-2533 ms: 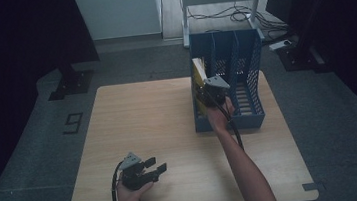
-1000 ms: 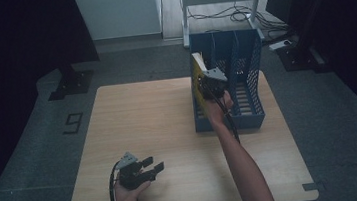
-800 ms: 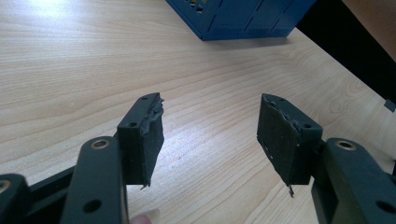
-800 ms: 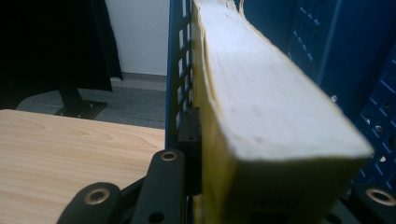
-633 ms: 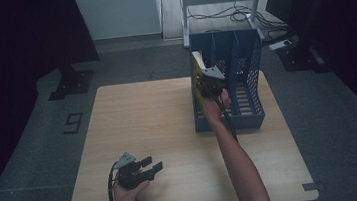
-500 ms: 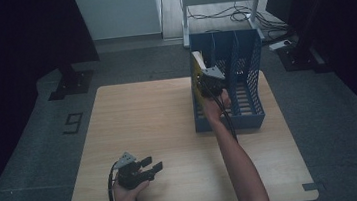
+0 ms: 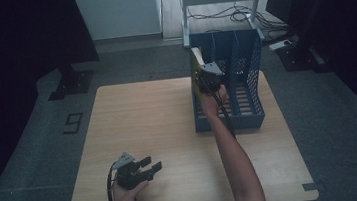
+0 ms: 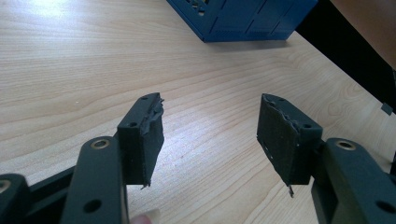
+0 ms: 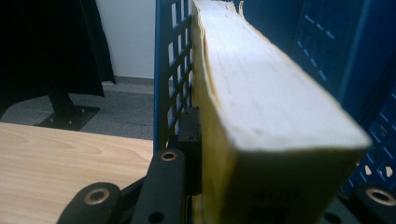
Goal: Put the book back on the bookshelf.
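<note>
Since the earlier frames, the right gripper (image 7: 207,73) has edged its thick yellow-covered book (image 9: 261,116) deeper into the left slot of the blue perforated plastic file rack (image 7: 243,63), jaws clamped on it. Releasing remains. The left gripper (image 8: 210,135) rests wide, empty, near-left on the pale wooden table (image 7: 158,117).

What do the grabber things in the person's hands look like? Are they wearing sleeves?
Both are black. The left gripper has two flat black jaws with rough, frayed pads and round metal rivets at the joints. A grey three-cornered plate sits on top of it, and a black cable trails from it. The right gripper has the same grey plate and a black cable along the forearm. No sleeves show on either forearm.
</note>
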The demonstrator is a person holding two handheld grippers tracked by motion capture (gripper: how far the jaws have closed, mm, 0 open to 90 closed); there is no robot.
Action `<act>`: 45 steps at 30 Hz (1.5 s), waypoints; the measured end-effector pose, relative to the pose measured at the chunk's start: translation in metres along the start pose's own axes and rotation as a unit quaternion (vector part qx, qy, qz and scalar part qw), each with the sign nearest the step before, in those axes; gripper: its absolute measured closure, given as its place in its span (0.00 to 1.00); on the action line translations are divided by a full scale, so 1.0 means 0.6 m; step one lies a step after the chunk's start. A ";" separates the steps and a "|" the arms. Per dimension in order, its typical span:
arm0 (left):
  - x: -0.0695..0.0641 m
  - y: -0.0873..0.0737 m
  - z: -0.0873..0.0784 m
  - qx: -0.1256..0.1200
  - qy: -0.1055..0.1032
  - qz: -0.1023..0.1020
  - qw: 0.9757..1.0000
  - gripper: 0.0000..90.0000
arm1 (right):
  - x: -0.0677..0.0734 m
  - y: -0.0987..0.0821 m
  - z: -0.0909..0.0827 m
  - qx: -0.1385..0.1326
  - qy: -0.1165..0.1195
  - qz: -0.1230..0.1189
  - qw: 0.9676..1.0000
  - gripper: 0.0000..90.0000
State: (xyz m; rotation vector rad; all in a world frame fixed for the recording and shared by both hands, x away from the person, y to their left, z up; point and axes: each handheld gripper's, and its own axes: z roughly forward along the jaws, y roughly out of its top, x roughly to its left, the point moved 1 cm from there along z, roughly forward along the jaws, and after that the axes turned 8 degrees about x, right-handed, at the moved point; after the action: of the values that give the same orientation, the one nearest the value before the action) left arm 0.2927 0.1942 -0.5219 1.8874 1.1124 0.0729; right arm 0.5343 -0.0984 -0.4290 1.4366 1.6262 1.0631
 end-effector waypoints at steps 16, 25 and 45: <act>0.009 -0.003 0.002 0.002 0.000 -0.007 1.000 0.46 | 0.003 -0.002 0.032 -0.004 -0.008 0.001 1.000 0.83; 0.006 -0.004 0.002 -0.002 -0.005 -0.002 1.000 0.45 | 0.007 -0.004 0.033 -0.003 -0.005 -0.012 1.000 0.83; 0.003 -0.004 0.005 0.002 -0.003 0.001 1.000 0.45 | -0.002 -0.021 0.019 0.009 0.024 -0.047 0.999 0.69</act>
State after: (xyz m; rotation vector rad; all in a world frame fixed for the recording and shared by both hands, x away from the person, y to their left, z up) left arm 0.2934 0.1937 -0.5260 1.8921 1.1068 0.0661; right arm 0.5397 -0.0986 -0.4450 1.3416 1.7233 1.0382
